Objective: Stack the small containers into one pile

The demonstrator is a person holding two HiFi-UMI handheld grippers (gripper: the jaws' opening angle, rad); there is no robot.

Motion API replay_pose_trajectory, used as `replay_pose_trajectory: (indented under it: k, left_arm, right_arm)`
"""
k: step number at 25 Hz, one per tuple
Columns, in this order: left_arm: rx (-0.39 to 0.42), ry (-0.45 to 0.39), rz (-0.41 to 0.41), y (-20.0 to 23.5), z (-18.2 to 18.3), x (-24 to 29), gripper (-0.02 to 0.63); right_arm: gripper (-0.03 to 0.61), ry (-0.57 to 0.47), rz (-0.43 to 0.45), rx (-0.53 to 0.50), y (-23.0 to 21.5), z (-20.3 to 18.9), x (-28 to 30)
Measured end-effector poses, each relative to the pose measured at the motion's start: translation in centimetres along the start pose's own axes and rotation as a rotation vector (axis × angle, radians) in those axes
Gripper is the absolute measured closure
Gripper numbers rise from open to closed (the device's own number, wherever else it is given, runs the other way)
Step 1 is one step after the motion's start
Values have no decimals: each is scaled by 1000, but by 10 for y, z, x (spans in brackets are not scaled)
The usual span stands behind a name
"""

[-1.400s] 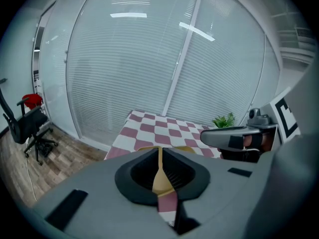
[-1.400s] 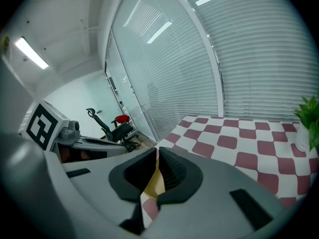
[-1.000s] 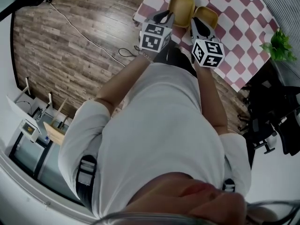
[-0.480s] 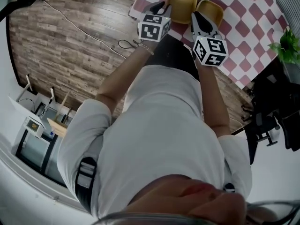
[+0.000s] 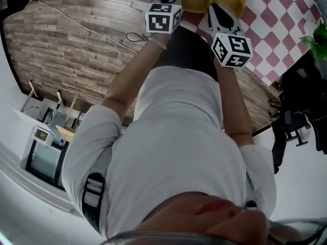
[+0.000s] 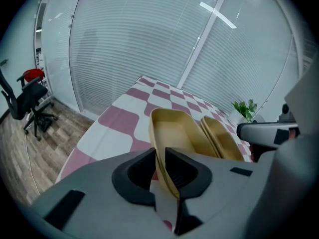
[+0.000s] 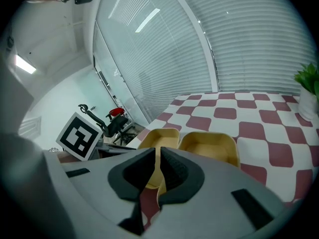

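The left container and the right container are formed of a tan, matt, smooth-walled material; whether it is moulded plastic or pressed fibre cannot be told. The worktop is covered by a smooth checked sheet with a faint sheen, either cloth or vinyl. The floor is laid in wood-grain planks of dull, weathered finish. The shirt is made of soft, matt cloth. The wall is glazed and glossy, with fine slatted blinds.
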State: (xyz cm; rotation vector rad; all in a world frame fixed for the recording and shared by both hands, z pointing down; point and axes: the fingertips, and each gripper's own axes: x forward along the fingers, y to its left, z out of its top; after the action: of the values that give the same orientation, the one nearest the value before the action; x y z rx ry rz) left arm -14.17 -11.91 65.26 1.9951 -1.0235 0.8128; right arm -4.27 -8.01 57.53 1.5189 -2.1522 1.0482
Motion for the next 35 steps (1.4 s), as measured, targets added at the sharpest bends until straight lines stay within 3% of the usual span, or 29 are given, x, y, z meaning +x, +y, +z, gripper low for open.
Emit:
replay_pose_trajectory:
  k: [7,20,35]
  left_arm:
    - [-34,-4,20,2,-1,-1,571]
    - [-145,-51,39,10,5,-35,574]
    - [-168,-193,8,-15,62,-111,574]
  right_arm:
    - [537,-5,-19,14,-6,-9,-14]
    - [537,-39,-11,1,5,-1,-31]
    - [537,-130,17,-45,40,51,-60]
